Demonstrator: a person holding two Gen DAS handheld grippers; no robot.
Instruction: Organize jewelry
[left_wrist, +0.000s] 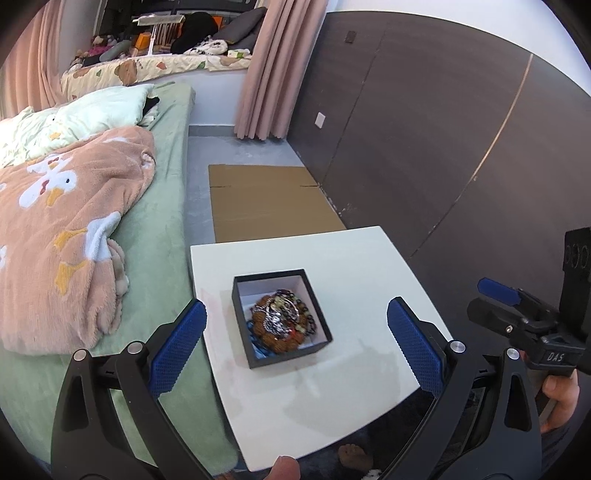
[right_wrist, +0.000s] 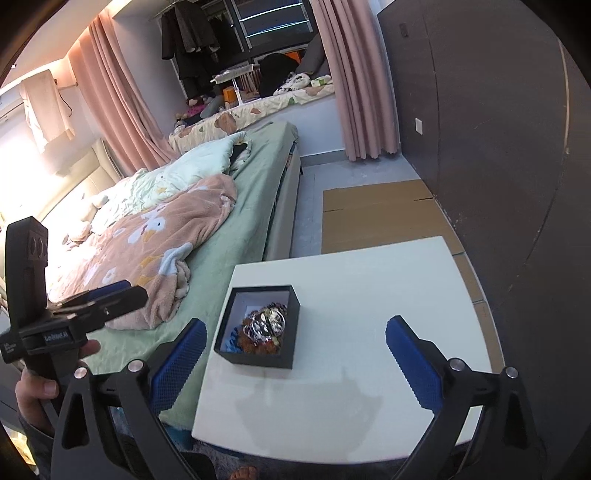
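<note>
Black open box (left_wrist: 282, 317) of heaped jewelry (left_wrist: 280, 319), left of centre on white table (left_wrist: 362, 266) — left gripper (left_wrist: 295, 347) and right gripper (right_wrist: 295, 354) both spread wide, empty, nearside — best lowered squarely, taking one piece.

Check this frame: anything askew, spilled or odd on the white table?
Nothing has spilled. The black box sits turned at an angle to the white table's edges, and the jewelry inside is one tangled heap of bracelets and chains, not laid out separately. Both grippers are open and empty.
</note>
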